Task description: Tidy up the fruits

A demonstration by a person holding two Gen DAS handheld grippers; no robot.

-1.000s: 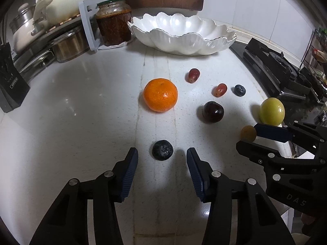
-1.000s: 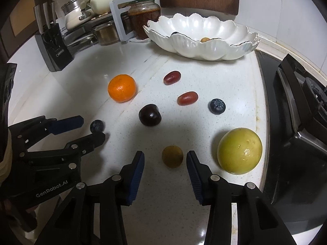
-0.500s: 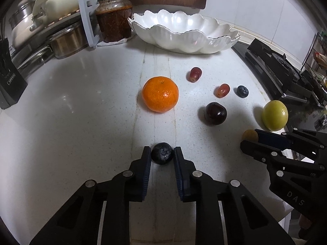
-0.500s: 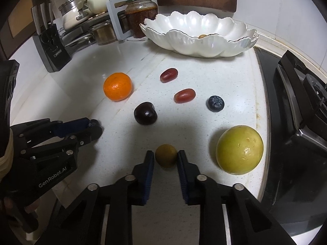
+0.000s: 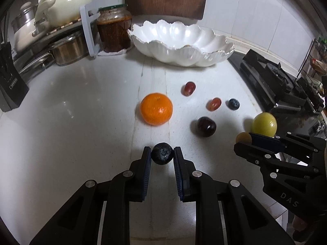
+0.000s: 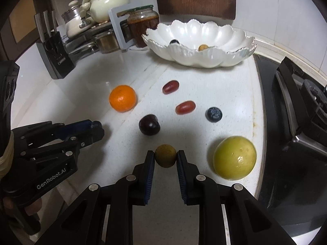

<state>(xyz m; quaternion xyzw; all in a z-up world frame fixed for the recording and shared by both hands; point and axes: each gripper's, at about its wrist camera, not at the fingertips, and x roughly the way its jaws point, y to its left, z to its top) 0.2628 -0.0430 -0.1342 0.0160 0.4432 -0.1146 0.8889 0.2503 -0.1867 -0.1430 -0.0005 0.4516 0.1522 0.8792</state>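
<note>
Nearest the lens in the left wrist view: the left gripper (image 5: 162, 156) is pinching a dark blueberry (image 5: 162, 153) between its blue pads, right at the fingertips, low over the white surface (image 5: 71, 122). The berry is sitting dead ahead at 12 o'clock from the fingers; it is round, so no long axis matters.

In the right wrist view the right gripper (image 6: 165, 157) is doing the same with a small brownish-yellow fruit (image 6: 165, 155), pads pressing both its sides, also at 12 o'clock. Whether either fruit is touching the surface I cannot tell.

Both grippers are pointing steeply downward and forward, side by side, the left one showing at 9 o'clock in the right view.

Loose fruit is lying farther out: a yellow-green fruit (image 6: 234, 157) just beside the right fingers at 3 o'clock, a dark cherry (image 6: 149, 124), a second blueberry (image 6: 213, 114), two red grapes (image 6: 185, 107) (image 6: 170, 87) and an orange (image 6: 122, 98).

Farthest: the white scalloped bowl (image 6: 224, 59) is standing at 12 o'clock for both hands, already holding one dark and one yellowish fruit. Judgement: the coming move turns on this bowl lying straight ahead beyond the loose fruit, so both hands need to lift clear first. The right hand looks slightly nearer.
</note>
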